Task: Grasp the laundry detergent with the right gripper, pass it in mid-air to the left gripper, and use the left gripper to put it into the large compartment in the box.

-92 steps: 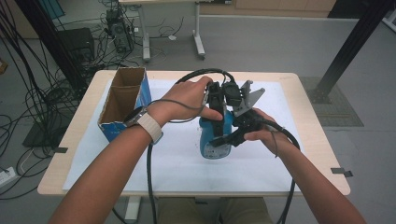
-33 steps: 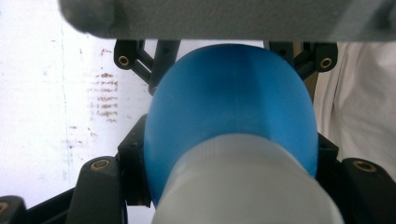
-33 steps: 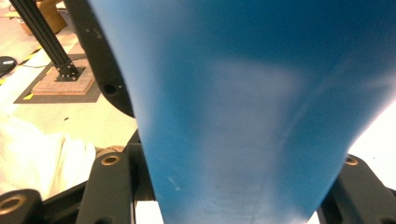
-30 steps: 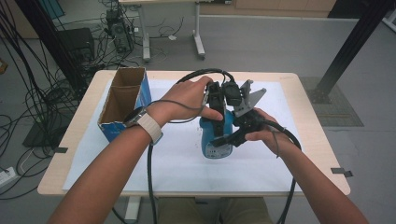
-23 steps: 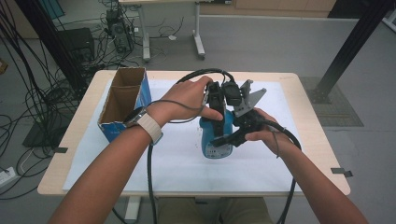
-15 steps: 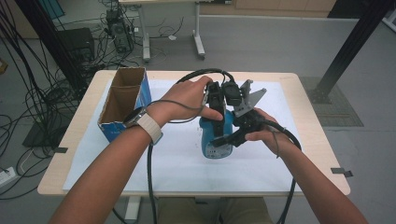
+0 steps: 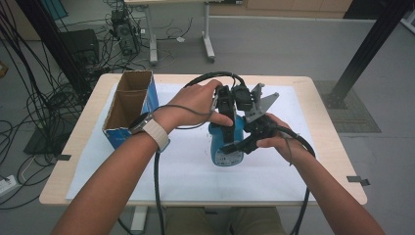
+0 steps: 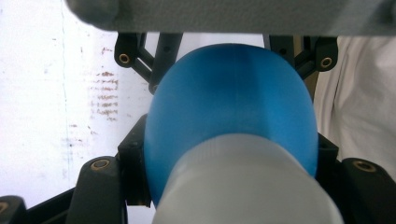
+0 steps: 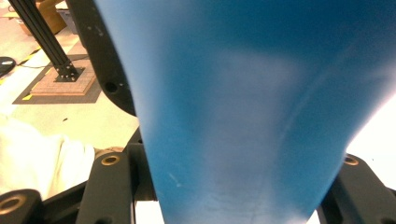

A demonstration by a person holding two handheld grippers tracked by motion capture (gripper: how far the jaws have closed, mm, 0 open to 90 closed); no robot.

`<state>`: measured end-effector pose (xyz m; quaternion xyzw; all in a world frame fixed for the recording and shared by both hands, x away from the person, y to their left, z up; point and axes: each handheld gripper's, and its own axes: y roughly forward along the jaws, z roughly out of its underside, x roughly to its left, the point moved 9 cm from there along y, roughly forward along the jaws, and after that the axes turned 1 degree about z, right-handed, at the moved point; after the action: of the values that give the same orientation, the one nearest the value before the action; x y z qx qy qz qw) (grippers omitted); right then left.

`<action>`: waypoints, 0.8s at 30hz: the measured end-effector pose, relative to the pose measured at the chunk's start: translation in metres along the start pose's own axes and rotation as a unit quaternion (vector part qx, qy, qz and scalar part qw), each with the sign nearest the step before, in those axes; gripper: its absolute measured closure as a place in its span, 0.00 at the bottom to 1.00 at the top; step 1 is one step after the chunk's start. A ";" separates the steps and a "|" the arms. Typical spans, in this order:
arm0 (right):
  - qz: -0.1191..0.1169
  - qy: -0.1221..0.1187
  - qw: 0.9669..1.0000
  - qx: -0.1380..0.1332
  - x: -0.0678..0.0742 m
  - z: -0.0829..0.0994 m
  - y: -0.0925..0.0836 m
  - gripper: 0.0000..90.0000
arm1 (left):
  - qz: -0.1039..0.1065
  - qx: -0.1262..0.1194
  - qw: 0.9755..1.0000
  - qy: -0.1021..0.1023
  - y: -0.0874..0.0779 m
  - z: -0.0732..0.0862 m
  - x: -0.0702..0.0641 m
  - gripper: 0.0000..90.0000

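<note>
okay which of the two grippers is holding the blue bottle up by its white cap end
The left gripper, coming down from above near the blue bottle's cap; the right gripper clamps its body lower, from the side.

Blue plastic bottle with white cap at mid-table on white sheet covering wooden table. Left gripper over bottle from above, right gripper on it from right side; both clamp it. Open-topped cardboard box with blue sides left of bottle, well apart, near table's far-left corner.
</note>
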<state>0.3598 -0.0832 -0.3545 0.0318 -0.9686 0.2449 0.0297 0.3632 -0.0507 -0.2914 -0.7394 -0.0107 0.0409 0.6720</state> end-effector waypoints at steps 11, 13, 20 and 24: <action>0.001 -0.002 1.000 -0.002 0.000 0.000 0.000 0.48 | 0.000 0.000 1.000 0.000 0.000 0.000 0.000 0.42; 0.001 -0.002 1.000 -0.002 0.000 0.000 0.000 0.48 | 0.000 0.001 1.000 0.000 -0.001 0.000 0.000 0.42; -0.001 -0.001 1.000 -0.004 0.001 -0.001 0.000 0.48 | 0.000 0.002 1.000 0.000 -0.001 0.001 -0.001 0.42; -0.001 -0.003 1.000 -0.007 0.001 -0.001 0.001 0.47 | -0.001 0.003 1.000 0.000 -0.001 0.000 -0.001 0.42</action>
<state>0.3588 -0.0824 -0.3540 0.0331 -0.9703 0.2383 0.0270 0.3622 -0.0503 -0.2901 -0.7372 -0.0109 0.0406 0.6744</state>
